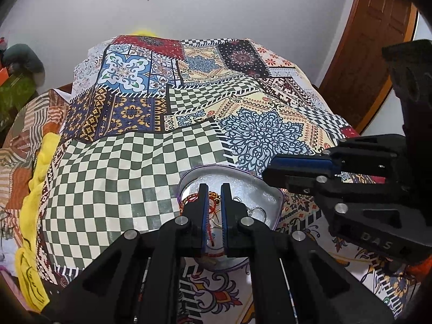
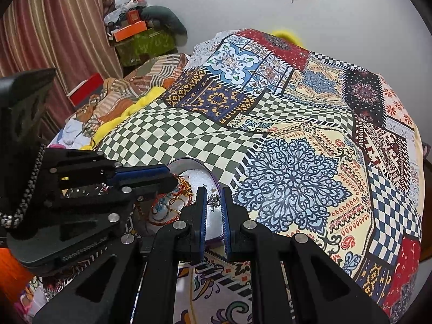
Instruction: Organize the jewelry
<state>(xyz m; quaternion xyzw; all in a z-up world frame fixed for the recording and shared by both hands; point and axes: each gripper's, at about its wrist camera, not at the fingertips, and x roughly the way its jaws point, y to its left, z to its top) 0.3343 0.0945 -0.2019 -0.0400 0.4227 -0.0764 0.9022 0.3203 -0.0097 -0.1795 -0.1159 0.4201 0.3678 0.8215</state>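
Left hand-held gripper (image 1: 214, 189): parted, red thread (image 1: 209, 224) between
Right hand-held gripper (image 2: 214, 193): parted, nothing gripped
Risk: thread snags, bowl (image 1: 270, 191) tips

Both wrist cameras look forward and down, close over the round white jewelry tin (image 1: 270, 189) (image 2: 189, 166) on the patchwork-print bedspread (image 1: 129, 162) (image 2: 297, 140), each catching the other gripper.

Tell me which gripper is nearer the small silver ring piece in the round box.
Right. The right gripper has the silver ring piece between its open fingers; the left gripper is over the red thread bracelet across the round box.
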